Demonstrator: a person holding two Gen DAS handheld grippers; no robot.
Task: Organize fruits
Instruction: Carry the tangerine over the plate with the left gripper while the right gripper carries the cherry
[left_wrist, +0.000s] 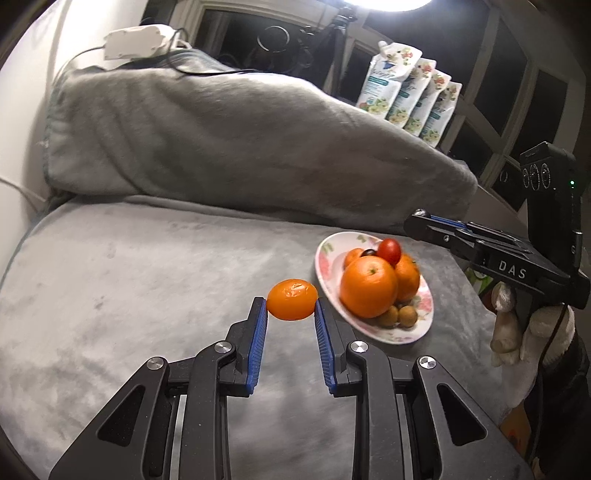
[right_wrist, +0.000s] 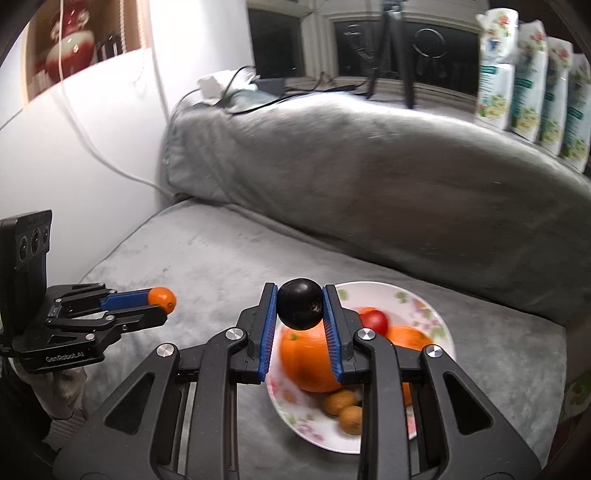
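Note:
My left gripper (left_wrist: 290, 302) is shut on a small mandarin (left_wrist: 291, 308), held above the grey cushion just left of the flowered plate (left_wrist: 328, 251). The plate holds a big orange (left_wrist: 369, 286), smaller oranges, a cherry tomato (left_wrist: 389, 250) and brown longans (left_wrist: 397, 315). My right gripper (right_wrist: 300, 291) is shut on a dark round fruit (right_wrist: 299, 306) and hangs over the plate (right_wrist: 417, 299), above the big orange (right_wrist: 306, 365). The right wrist view shows the left gripper (right_wrist: 162, 302) with its mandarin (right_wrist: 164, 295) at the left. In the left wrist view the right gripper (left_wrist: 415, 221) reaches in from the right.
A grey blanket covers the seat (left_wrist: 147, 277) and the bulky backrest (left_wrist: 240, 147) behind the plate. Several flowered pouches (left_wrist: 406, 99) stand on the sill at the back right. A white adapter (left_wrist: 133, 40) with cables lies on the backrest. A gloved hand (left_wrist: 517, 332) grips the right tool.

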